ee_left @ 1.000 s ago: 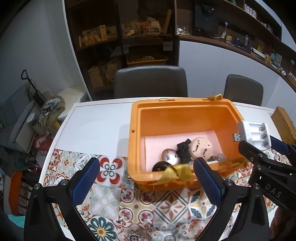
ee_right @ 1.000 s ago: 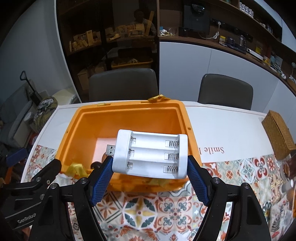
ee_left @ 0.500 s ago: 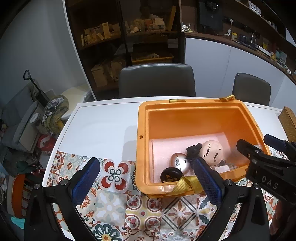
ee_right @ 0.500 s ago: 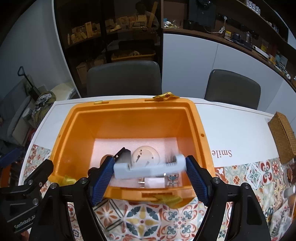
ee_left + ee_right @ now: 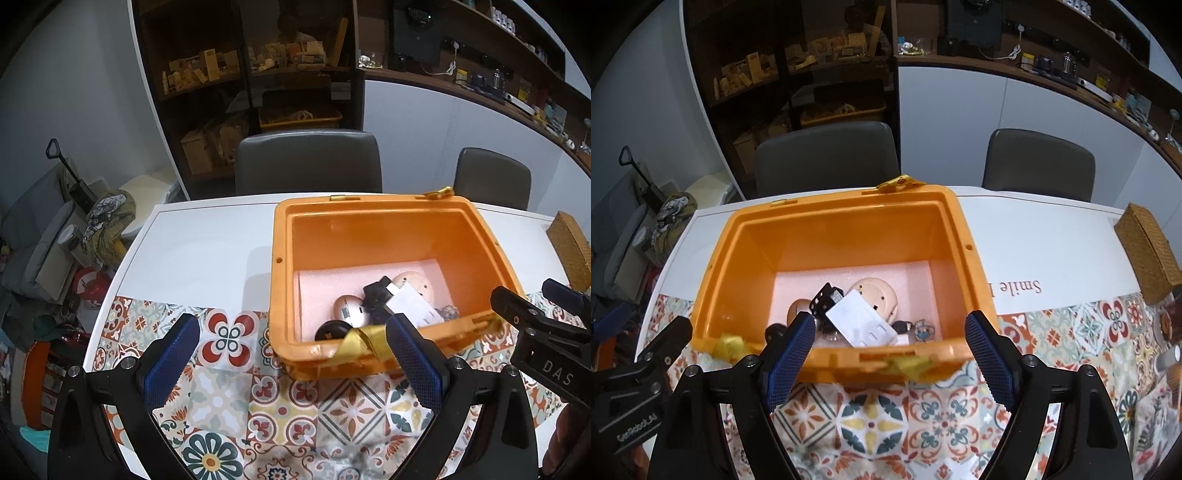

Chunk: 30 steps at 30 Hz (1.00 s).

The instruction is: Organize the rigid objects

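Table (image 5: 207, 254): white top, patterned tile cloth (image 5: 923, 417) over the near half.
Orange bin (image 5: 827, 236): on the table, at 12 o'clock from both tongs.
Right tongs (image 5: 890, 354): jaws apart, just been opening, nothing between them.
Left tongs (image 5: 295, 362): jaws apart, empty.
White battery charger (image 5: 862, 325): loose inside the bin, lying tilted across a round beige disc (image 5: 877, 291) and a black part (image 5: 822, 299).

white charger (image 5: 862, 320) now in bin (image 5: 964, 236)

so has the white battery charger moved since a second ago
Yes. The white battery charger dropped from the right gripper, whose jaws just opened, into the orange bin, onto the items there.
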Each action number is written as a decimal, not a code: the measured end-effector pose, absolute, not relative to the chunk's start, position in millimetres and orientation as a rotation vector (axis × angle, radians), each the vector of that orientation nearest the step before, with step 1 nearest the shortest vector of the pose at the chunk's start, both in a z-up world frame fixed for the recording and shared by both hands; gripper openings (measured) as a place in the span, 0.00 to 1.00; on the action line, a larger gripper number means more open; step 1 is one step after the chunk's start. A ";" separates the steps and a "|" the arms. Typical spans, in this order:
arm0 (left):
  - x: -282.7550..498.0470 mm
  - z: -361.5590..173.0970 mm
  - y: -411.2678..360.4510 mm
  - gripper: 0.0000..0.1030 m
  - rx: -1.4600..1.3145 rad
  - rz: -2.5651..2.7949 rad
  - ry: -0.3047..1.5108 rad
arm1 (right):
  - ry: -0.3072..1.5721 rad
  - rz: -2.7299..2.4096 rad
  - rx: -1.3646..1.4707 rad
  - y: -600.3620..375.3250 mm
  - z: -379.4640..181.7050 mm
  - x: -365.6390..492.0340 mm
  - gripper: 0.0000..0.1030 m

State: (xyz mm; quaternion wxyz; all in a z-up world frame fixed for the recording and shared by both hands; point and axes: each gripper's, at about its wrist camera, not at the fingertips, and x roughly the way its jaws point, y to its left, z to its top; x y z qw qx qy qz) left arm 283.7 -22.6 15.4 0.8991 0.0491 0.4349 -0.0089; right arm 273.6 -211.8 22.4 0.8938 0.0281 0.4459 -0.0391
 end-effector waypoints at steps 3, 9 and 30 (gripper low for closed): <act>274.8 20.3 -23.2 1.00 0.100 -0.027 0.891 | 0.913 -0.083 0.062 -214.9 28.5 260.1 0.83; 250.0 32.7 -24.1 1.00 0.096 -0.050 0.871 | 0.893 -0.081 0.056 -216.4 42.0 230.9 0.84; 159.8 47.8 -27.6 1.00 0.110 -0.076 0.842 | 0.857 -0.064 0.041 -217.7 63.8 131.1 0.86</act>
